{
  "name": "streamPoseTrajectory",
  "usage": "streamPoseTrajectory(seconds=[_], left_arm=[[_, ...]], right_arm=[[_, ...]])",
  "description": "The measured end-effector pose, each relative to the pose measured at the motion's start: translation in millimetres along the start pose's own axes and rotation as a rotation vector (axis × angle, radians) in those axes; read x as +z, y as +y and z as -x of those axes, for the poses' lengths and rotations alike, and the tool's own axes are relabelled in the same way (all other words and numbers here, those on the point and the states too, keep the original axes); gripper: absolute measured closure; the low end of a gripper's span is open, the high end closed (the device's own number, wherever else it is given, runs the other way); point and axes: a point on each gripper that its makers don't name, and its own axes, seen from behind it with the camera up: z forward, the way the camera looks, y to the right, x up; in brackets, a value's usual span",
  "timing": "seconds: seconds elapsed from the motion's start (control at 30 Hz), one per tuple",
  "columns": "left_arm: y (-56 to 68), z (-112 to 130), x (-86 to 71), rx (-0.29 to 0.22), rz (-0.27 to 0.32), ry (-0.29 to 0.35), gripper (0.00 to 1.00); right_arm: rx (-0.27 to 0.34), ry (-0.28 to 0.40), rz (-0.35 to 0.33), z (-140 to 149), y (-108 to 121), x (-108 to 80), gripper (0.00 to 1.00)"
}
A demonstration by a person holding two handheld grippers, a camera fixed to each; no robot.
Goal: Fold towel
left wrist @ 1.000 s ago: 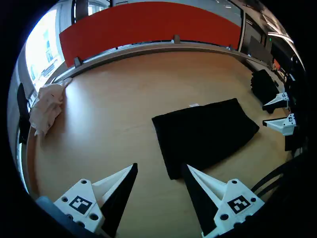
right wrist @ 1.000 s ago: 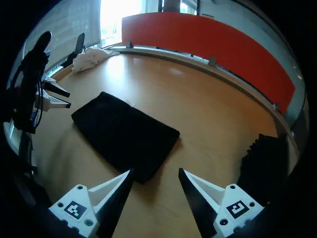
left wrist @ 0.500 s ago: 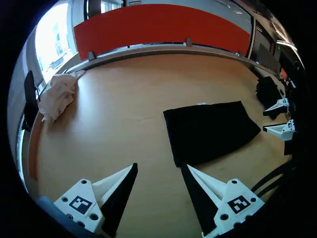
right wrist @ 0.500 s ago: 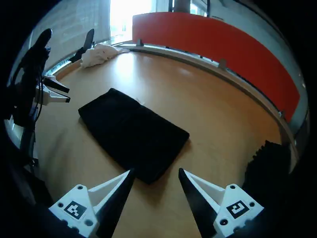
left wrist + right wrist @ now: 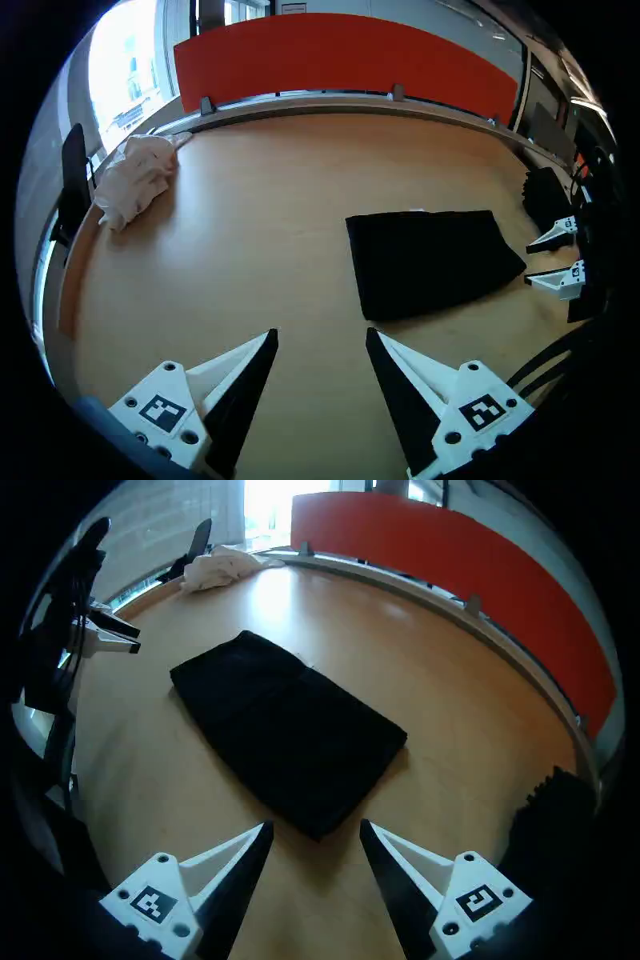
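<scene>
Black towel (image 5: 292, 732), apparently folded, flat rectangle, on wooden table (image 5: 448, 688)

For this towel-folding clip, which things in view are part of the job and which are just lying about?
Job: black towel on the table; left gripper; right gripper, both open.
Lying about: crumpled pale cloth; dark stack; red partition.

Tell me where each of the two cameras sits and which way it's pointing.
Left gripper view: rides on the left tongs over the wooden table, facing the red screen; the black towel lies ahead to its right; its own open fingers show.
Right gripper view: rides on the right tongs, aimed at the towel's near corner; its own open fingers show.
Shared: towel, table, red screen, pale cloth heap; each also sees the other tongs off to one side.
</scene>
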Motion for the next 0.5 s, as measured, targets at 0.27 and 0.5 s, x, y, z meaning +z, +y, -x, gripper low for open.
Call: streamPoseTrajectory(seconds=[0.27, 0.5], left_arm=[[-3.9, 7, -5.6, -0.016, -0.012, -0.002, 0.19], [-6.7, 11, -8.9, -0.029, -0.017, -0.006, 0.19]], right_arm=[[-0.023, -0.028, -0.024, 7, -1, 4.9, 0.39], [-0.019, -0.044, -0.04, 9, 0, 7.9, 0.57]])
